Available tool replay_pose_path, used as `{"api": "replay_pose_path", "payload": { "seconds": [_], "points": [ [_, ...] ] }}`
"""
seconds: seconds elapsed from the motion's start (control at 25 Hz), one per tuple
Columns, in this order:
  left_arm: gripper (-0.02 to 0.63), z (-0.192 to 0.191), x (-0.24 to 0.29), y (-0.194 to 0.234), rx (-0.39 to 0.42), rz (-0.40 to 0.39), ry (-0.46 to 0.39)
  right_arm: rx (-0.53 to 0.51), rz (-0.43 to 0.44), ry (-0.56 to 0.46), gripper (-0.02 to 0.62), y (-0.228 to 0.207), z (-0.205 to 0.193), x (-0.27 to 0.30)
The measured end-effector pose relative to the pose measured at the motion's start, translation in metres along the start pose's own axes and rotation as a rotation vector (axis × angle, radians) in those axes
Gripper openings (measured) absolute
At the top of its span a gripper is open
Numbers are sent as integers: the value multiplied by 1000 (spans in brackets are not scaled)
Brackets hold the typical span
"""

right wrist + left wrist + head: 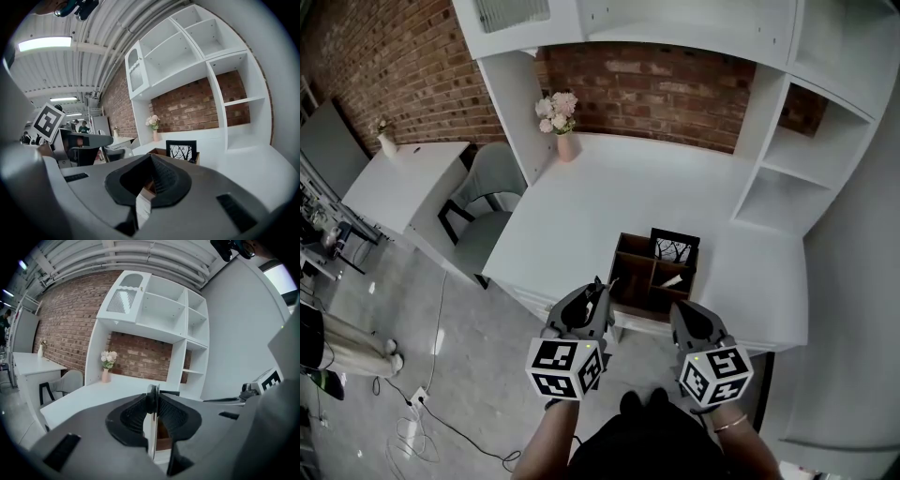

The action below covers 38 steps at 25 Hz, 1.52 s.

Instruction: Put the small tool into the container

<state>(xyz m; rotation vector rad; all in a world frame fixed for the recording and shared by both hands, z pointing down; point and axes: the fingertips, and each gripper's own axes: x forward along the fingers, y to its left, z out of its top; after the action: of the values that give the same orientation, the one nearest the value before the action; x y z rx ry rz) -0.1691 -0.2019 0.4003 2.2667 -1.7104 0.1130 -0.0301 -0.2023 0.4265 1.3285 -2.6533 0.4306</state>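
Small tool [152,427] is pinched in the left gripper [153,393]. It reads as a thin flat strip, shiny like metal, seen edge-on and standing roughly upright between the fingers [135,416]. Exact type of tool can't be told.

The left gripper is in the air at the near edge of the white surface [581,216], just beside the left side of the brown wooden container [619,272], so the tool is not in it yet. The right gripper [151,159] has its fingers pressed together at the tips with nothing between them, and hovers near the container's right front corner.

The container has open-top compartments, one with a pale item in it, and a black picture frame [675,248] stands at its back.

Handling, judged:
- **Weight and stiffness:** likely light and stiff, no sag showing.
- **Grip risk:** the smooth flat faces are probably slippery, so the strip could pivot or slide down in the pads if the pinch loosens.
- **Where to hold:** across the two flat faces, as now, with both ends sticking out past the pads.
- **Breakage:** low, but it would clatter if dropped.
- **Placing it:** the lower end should go into an open compartment before letting go
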Motion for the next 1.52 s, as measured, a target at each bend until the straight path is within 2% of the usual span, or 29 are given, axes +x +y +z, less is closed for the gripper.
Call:
{"api": "replay_pose_path", "payload": {
  "seconds": [0.4, 0.64, 1.08, 1.52],
  "points": [
    [77, 28, 29, 0, -4, 10, -46, -10, 34, -16, 5, -15, 14, 16],
    [77, 32, 52, -6, -2, 9, -46, -7, 40, -15, 3, -28, 16, 21],
    [77, 12, 82, -12, -6, -7, 9, 1, 17, -13, 5, -51, 16, 26],
    [77, -19, 89, -7, -24, 0, 71, 10, 1, 1, 5, -60, 12, 31]
  ]
}}
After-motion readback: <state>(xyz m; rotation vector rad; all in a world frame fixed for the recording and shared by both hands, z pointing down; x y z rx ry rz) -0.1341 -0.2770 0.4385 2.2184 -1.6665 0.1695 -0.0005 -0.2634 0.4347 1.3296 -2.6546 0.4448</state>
